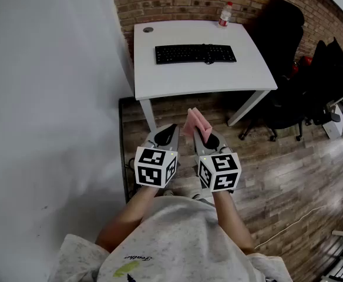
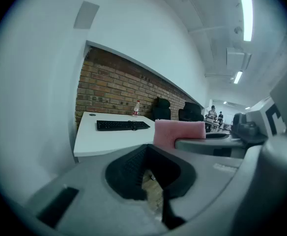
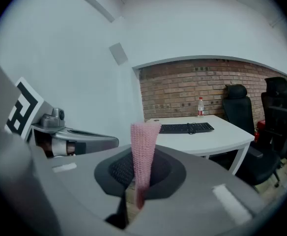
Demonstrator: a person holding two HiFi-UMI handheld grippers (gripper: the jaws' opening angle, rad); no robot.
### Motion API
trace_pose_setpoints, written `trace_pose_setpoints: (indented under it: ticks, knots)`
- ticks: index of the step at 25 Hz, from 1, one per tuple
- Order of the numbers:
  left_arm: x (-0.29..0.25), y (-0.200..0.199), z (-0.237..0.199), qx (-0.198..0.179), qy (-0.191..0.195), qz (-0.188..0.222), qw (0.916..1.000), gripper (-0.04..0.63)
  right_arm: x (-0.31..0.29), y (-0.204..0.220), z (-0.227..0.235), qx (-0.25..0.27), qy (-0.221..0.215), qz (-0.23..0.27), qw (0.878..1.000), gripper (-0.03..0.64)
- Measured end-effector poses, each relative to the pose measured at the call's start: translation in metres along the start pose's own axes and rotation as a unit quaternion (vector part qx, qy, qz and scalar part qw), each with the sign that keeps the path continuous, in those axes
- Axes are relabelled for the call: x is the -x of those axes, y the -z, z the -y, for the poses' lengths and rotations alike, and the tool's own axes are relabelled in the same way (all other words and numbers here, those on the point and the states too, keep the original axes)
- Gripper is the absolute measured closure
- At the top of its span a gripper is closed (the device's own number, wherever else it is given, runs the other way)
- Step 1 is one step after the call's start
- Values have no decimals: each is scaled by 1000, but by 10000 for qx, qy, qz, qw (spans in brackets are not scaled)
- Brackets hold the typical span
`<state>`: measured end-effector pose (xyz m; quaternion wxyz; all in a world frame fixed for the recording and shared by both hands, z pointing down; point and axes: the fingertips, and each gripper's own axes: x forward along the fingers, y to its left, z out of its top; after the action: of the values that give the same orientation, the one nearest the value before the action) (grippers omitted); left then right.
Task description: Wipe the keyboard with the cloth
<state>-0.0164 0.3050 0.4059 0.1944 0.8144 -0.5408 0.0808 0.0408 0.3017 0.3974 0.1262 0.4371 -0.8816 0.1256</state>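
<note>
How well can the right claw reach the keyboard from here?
Probably not yet: the right claw, shut on the cloth, hangs short of the table, and the keyboard lies farther back. Nothing stands between, though.

Keyboard [image 1: 195,54]: one, black.
Cloth [image 1: 195,122]: one, pink.
Worktop [image 1: 189,78]: one, white.
Bottle [image 1: 224,14]: one.
Grippers: two, the left gripper [image 1: 167,134] and the right gripper [image 1: 207,135].
Marker cubes: two, a left cube [image 1: 155,166] and a right cube [image 1: 219,171].
Office chairs: two black ones clear in the right gripper view, a near chair [image 3: 277,112] and a far chair [image 3: 237,109].
Ceiling lights: two strips in the left gripper view, a large strip [image 2: 245,13] and a small strip [image 2: 238,76].
</note>
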Motion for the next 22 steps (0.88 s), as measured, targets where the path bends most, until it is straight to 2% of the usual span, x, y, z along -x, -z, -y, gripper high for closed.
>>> trace_pose_setpoints:
  ticks: [15, 22]
  knots:
    - [-13, -2, -18, 89, -13, -47, 9999, 603, -24, 2, -1, -231, -226, 25, 9995, 591]
    - [-41, -8, -27, 112, -88, -135, 9998, 604, -48, -3, 19, -317, -348, -5, 9989, 591]
